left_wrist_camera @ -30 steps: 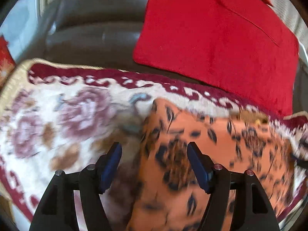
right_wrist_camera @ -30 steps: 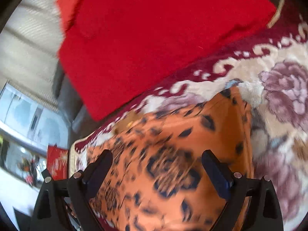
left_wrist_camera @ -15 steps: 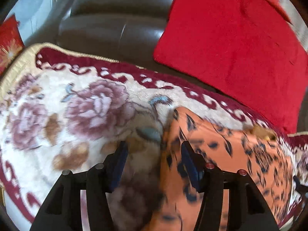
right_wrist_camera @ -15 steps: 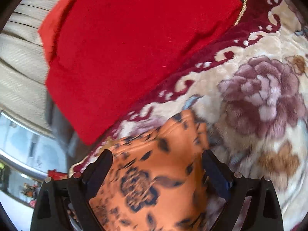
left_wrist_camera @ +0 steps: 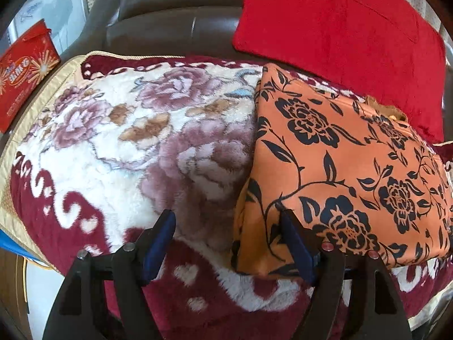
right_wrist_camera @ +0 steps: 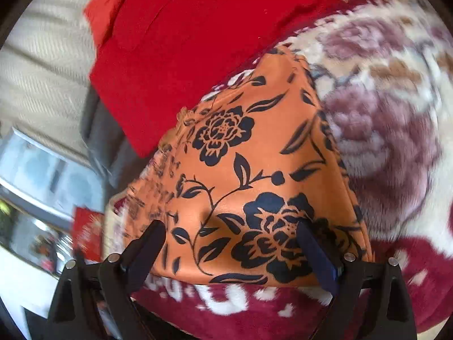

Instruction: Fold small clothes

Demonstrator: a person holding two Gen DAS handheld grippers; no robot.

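Both grippers I hold gape wide, gripping nothing: left gripper (left_wrist_camera: 226,240) at the cloth's (left_wrist_camera: 348,170) near corner, right gripper (right_wrist_camera: 232,249) over its near edge. I see the cloth folded flat on the blanket (left_wrist_camera: 113,141), before a red cushion (left_wrist_camera: 339,36).

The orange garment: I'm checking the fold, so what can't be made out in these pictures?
- Left wrist view: the orange garment's far right end is cut off by the picture's edge.
- Left wrist view: its near corner lies partly behind the left gripper's finger.
- Right wrist view: motion blur smears its left edge; the open right gripper covers parts of the near hem.
- Neither view shows the layers underneath.
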